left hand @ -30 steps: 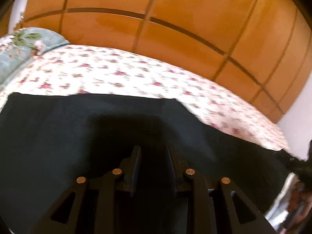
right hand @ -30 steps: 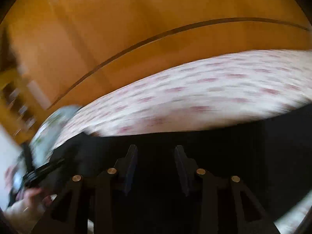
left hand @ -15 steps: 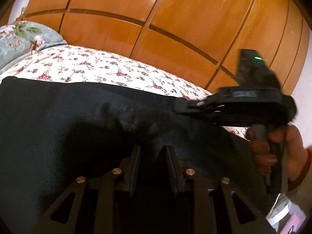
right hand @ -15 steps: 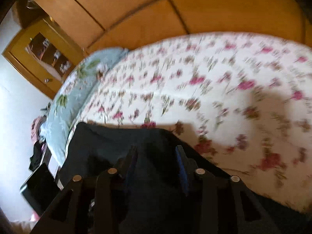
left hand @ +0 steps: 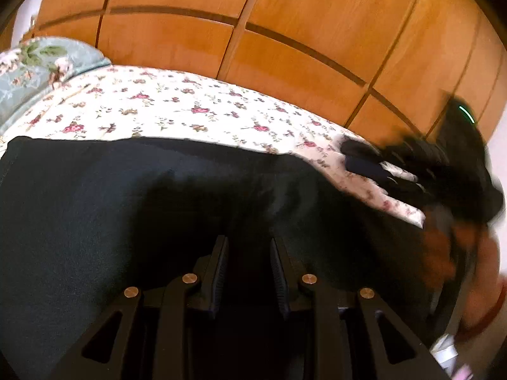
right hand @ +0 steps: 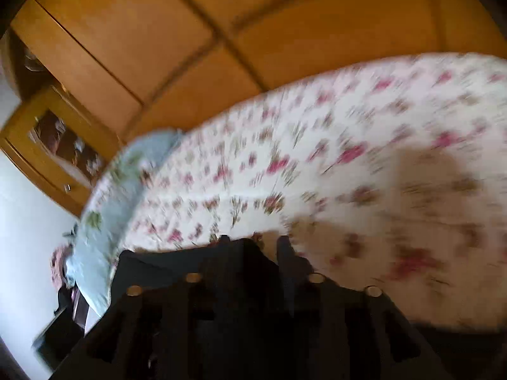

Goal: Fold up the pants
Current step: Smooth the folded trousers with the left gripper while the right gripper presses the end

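Observation:
Black pants [left hand: 95, 205] lie spread on a floral bedsheet [left hand: 190, 104]. My left gripper [left hand: 250, 247] sits low over them, its jaws partly apart. Dark cloth fills the gap, and I cannot tell whether the pads press it. At the right, blurred, my right gripper [left hand: 351, 158] hovers over the sheet just past the pants' far edge, held by a hand [left hand: 443, 253]. Its jaws are opening and sheet shows between its fingers. In its own blurred view the right gripper [right hand: 253, 240] points at the sheet [right hand: 317, 158], with the pants' edge [right hand: 152, 262] low at the left.
An orange wooden wardrobe [left hand: 285, 31] stands behind the bed. A pale blue floral pillow [left hand: 38, 63] lies at the bed's left end, also seen as the pillow [right hand: 126, 174]. A glass-fronted cabinet [right hand: 63, 142] and dark items on the floor [right hand: 54, 342] are beside the bed.
The right gripper came in from the far right over the pants with black cloth in its jaws, then drew back right onto the sheet without it. The left gripper stayed put.

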Available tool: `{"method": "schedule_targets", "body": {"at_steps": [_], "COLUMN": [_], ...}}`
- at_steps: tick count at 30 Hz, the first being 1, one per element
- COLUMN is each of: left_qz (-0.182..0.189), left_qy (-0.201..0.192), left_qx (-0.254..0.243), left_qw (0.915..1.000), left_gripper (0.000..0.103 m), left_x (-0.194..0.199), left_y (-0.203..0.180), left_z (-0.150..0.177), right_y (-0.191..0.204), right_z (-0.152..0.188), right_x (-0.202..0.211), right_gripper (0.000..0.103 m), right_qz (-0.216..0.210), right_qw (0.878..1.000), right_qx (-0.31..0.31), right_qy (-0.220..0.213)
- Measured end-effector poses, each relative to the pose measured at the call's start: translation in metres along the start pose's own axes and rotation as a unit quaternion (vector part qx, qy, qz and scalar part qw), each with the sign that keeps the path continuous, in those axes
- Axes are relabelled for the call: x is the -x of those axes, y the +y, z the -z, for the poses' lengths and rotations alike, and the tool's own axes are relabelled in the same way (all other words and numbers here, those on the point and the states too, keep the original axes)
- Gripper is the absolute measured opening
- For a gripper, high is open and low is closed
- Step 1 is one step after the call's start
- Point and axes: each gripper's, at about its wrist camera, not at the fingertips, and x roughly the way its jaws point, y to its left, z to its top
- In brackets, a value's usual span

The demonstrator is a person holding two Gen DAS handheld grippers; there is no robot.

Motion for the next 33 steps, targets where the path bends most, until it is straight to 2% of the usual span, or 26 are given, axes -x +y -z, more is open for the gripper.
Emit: {"method": "schedule_targets", "body": {"at_steps": [1,3,6,7,9,10,13,17,20,22,24,26,28,33], "left_qz": [0.017,0.026,0.023,0.015,-0.029,-0.049,-0.04,-0.021,-0.015,-0.008,0.0,0.0,-0.006,-0.037], "left_qy": [-0.005,-0.011,0.021,0.033,0.061,0.063,0.051,0.046,0.045,0.045,0.039,0.025,0.006,-0.016], "left_qx": [0.011,0.005,-0.054,-0.067,-0.102,-0.109,-0.099,-0.076,-0.073,-0.07,-0.063,-0.05,-0.045,-0.067], "left_qw": [0.9998,0.9996,0.9981,0.9971,0.9925,0.9908,0.993,0.9958,0.9962,0.9965,0.9973,0.9984,0.9989,0.997], "left_gripper": [0.027,0.029,0.029,0.029,0.029,0.029,0.031,0.029,0.029,0.029,0.03,0.031,0.031,0.032], "left_x": [0.003,0.001,-0.032,-0.043,-0.072,-0.085,-0.093,-0.095,-0.093,-0.088,-0.077,-0.062,-0.048,-0.031], "left_y": [-0.006,-0.021,-0.054,-0.059,-0.068,-0.067,-0.058,-0.046,-0.046,-0.047,-0.046,-0.042,-0.038,-0.042], "left_z": [-0.008,-0.02,-0.038,-0.041,-0.043,-0.042,-0.043,-0.042,-0.042,-0.041,-0.037,-0.03,-0.016,0.008], "right_y": [-0.001,-0.006,-0.024,-0.03,-0.045,-0.051,-0.068,-0.078,-0.081,-0.08,-0.076,-0.074,-0.078,-0.11], "right_z": [0.006,0.019,0.034,0.039,0.045,0.046,0.049,0.054,0.053,0.054,0.059,0.067,0.077,0.108], "right_x": [0.019,0.043,0.062,0.064,0.062,0.063,0.062,0.06,0.063,0.077,0.107,0.133,0.161,0.224], "right_gripper": [0.033,0.032,0.026,0.025,0.025,0.022,0.008,0.008,0.008,0.01,0.019,0.033,0.036,0.036], "right_qz": [0.028,0.069,0.105,0.122,0.148,0.152,0.169,0.179,0.165,0.146,0.143,0.136,0.134,0.188], "right_qw": [0.999,0.996,0.991,0.989,0.985,0.985,0.984,0.983,0.985,0.988,0.986,0.984,0.982,0.968], "right_qx": [0.023,0.056,0.077,0.084,0.085,0.081,0.062,0.044,0.035,0.02,0.005,-0.011,-0.026,-0.078], "right_qy": [-0.012,-0.014,0.002,0.009,0.018,0.018,0.0,-0.024,-0.029,-0.045,-0.084,-0.111,-0.129,-0.147]}}
